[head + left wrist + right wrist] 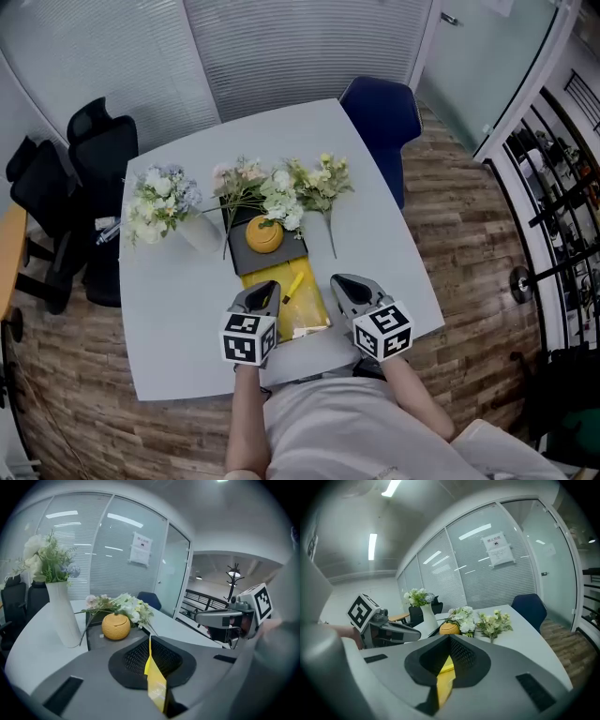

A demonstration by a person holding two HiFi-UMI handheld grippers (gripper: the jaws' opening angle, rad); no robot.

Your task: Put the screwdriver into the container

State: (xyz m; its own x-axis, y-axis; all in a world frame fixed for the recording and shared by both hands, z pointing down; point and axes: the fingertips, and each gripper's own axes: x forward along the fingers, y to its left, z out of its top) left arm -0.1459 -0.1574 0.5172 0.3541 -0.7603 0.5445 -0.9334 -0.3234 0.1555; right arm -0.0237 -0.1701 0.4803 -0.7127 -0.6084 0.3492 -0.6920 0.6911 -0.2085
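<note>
Both grippers hover low over the table's (178, 319) near edge, side by side. The left gripper (265, 289) has its jaws drawn together, only a thin slit between them showing yellow; the right gripper (340, 282) is closed the same way, gripping nothing. Between them lies a flat yellow container (302, 314), and the yellow screwdriver (293, 284) rests on it. Just beyond sit an orange pot (264, 234) on a dark tray (289, 253), flowers (281, 197) and a vase (197, 234).

A white table (178, 323) stands on wood-plank floor (469, 234), blue chair (380, 117) tucked behind (blind-covered glass walls (281, 47) beyond).
</note>
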